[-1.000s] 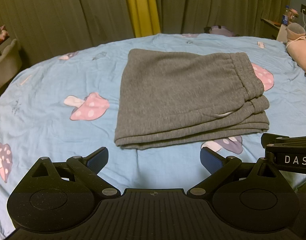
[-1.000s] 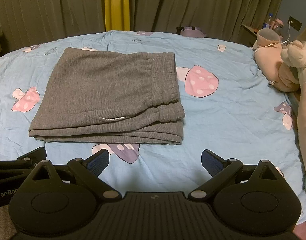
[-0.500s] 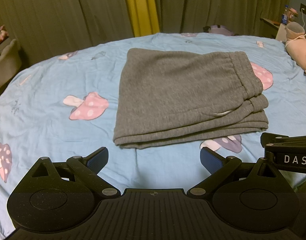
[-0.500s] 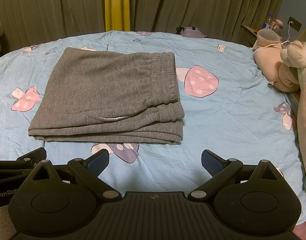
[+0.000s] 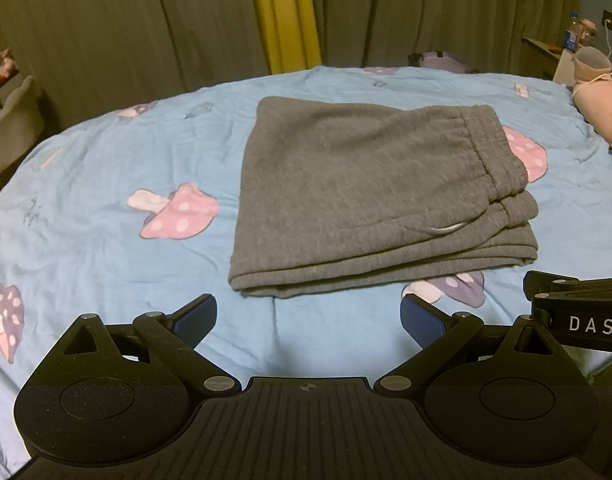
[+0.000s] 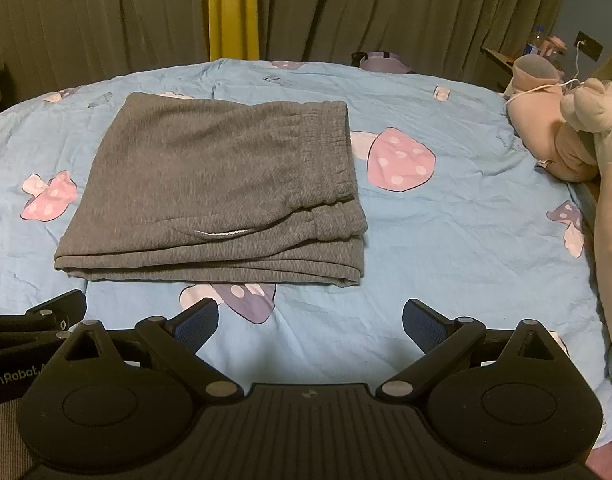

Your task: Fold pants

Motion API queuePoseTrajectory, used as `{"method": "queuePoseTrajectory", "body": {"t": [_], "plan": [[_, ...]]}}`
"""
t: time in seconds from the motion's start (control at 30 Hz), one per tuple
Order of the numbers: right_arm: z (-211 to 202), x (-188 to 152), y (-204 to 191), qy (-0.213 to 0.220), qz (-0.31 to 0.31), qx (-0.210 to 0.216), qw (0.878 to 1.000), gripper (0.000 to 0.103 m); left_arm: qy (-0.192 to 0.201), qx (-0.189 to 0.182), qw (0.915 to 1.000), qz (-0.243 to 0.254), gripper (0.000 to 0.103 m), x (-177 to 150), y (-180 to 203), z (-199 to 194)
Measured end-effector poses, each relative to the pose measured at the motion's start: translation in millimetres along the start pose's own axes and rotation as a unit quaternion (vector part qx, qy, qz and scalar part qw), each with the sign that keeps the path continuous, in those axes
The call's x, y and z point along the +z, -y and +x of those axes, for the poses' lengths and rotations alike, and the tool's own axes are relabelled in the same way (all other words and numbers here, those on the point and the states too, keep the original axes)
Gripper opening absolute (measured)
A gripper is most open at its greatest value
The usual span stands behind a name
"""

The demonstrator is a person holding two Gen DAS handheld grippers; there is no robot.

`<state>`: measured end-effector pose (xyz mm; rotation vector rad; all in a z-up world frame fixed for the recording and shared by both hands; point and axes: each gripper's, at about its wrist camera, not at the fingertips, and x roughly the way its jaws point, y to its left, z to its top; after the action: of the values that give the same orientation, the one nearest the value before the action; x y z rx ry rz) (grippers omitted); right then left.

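Grey sweatpants [image 5: 370, 192] lie folded into a flat rectangle on the blue mushroom-print bedspread [image 5: 106, 184], waistband to the right, a white drawstring showing near the front. They also show in the right wrist view [image 6: 222, 188]. My left gripper [image 5: 308, 316] is open and empty, hovering in front of the pants' near folded edge, apart from it. My right gripper [image 6: 310, 320] is open and empty, in front of the pants' near right corner. Each gripper's body shows at the edge of the other's view.
Pink plush toys [image 6: 562, 136] lie along the bed's right side. A nightstand with bottles [image 5: 574, 40] stands at the far right. Dark curtains with a yellow strip [image 5: 284, 16] hang behind the bed. A chair [image 5: 10, 120] stands at the left.
Almost nothing has changed. Both grippers stay open and nearly still in front of the folded pants.
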<state>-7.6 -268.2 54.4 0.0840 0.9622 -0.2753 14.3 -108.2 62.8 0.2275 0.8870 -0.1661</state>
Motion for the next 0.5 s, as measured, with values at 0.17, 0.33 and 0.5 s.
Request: {"method": "queuePoseTrajectory", "body": {"t": [0.17,0.33,0.5], "plan": [[0.4,-0.2,-0.2,-0.001,0.000,0.000,1.000,0.099,0.000,-0.001,1.0000,-0.001,0.101,0.3,-0.8,-0.1],[0.4,-0.8,-0.2,-0.001,0.001,0.000,1.000,0.099,0.000,-0.001,1.0000,-0.004,0.101,0.9,-1.7,-0.1],[0.3,-1.4,-0.9,-0.001,0.000,0.001,1.000,0.099,0.001,-0.003,1.0000,-0.006,0.101,1.3,-2.0,-0.8]]}}
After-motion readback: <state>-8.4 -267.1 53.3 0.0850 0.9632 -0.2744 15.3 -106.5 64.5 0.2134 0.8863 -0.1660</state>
